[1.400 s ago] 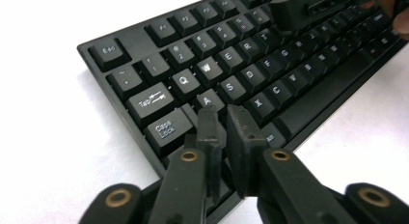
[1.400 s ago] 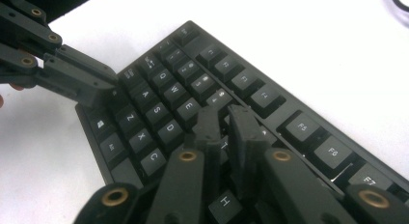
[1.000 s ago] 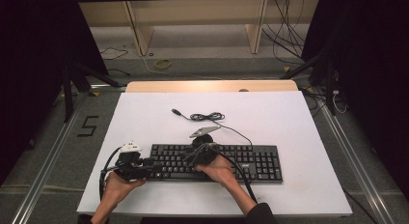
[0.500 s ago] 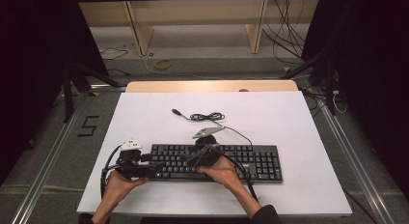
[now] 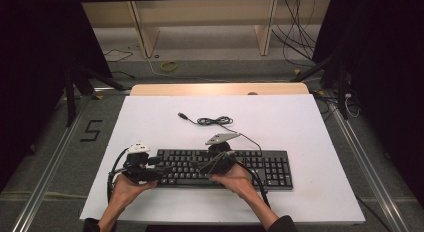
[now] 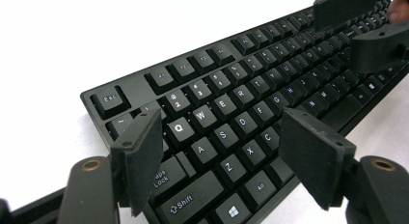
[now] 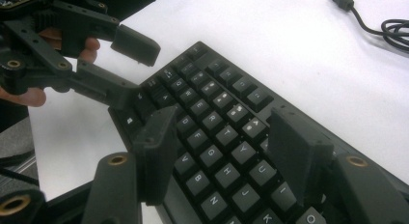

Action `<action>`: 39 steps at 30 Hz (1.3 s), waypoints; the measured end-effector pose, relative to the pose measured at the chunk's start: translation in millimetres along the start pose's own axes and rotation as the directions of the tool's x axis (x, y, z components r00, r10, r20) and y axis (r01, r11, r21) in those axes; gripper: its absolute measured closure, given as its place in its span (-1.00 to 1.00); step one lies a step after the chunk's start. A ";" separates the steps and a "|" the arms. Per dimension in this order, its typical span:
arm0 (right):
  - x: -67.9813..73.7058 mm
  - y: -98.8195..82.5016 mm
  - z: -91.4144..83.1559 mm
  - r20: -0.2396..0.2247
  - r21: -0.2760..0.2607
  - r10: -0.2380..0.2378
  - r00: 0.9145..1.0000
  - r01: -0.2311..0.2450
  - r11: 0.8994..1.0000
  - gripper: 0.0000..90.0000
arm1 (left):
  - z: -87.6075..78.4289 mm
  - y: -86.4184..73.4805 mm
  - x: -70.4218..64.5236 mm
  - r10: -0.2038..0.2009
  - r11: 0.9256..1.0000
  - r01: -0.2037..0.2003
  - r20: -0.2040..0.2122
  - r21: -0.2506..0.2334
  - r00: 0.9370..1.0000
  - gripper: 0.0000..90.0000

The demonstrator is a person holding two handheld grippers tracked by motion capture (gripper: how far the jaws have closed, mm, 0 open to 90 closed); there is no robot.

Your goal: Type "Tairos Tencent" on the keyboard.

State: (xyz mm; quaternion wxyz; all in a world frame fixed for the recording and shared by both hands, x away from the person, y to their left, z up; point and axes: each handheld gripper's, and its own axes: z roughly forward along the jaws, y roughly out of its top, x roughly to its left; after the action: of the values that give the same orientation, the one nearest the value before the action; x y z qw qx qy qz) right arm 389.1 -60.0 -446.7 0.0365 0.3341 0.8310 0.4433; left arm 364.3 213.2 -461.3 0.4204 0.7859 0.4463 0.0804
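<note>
A black keyboard (image 5: pixel 260 167) lies flat on the white table top, near its front edge. My left gripper (image 5: pixel 156 168) is at the keyboard's left end, its jaws astride the lower-left keys (image 6: pixel 226 156) and apart from them. These jaws have just been opening and stand open. My right gripper (image 5: pixel 202 168) hovers over the middle letter keys, pointing left toward the other gripper. Its jaws (image 7: pixel 226 151) have also just been opening and press on nothing. The keyboard's cable (image 5: pixel 212 121) lies coiled behind it, its plug (image 5: pixel 182 115) loose on the table.
The white table top (image 5: pixel 310 127) has bare room behind and to the right of the keyboard. A wooden strip (image 5: pixel 220 89) runs along its far edge. Dark floor, metal rails and loose cables surround the table.
Both grippers' jaws stand wider apart than a second ago. The hands have barely shifted and the keyboard lies where it was.
</note>
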 end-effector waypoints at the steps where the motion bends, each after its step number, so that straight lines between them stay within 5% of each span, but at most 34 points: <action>1: -0.2 -0.6 -0.6 0.002 -0.002 -0.002 1.000 0.002 1.000 -0.01 | 0.1 0.3 0.0 0.001 1.000 -0.001 0.000 0.000 1.000 -0.30; 21: 3.4 -9.9 -8.3 0.002 0.001 -0.007 1.000 0.007 1.000 -0.12 | 6.8 8.8 -1.3 0.021 1.000 -0.021 0.009 0.012 1.000 -0.29; 29: 5.1 -16.0 -10.5 -0.003 -0.001 -0.011 1.000 0.011 1.000 -0.15 | 12.8 12.5 -0.2 0.028 0.998 -0.028 0.006 0.048 1.000 -0.10; 39: 4.8 -23.4 -17.6 -0.005 -0.003 -0.017 1.000 0.017 1.000 -0.15 | 25.2 20.0 -4.5 0.039 0.995 -0.042 0.024 0.094 0.999 0.39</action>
State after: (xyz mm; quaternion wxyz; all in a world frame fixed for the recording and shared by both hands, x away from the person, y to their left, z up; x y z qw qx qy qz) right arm 366.9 -78.7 -452.8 0.0389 0.3257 0.8332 0.4451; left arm 386.9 189.9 -461.4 0.3861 0.8146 0.4289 0.0591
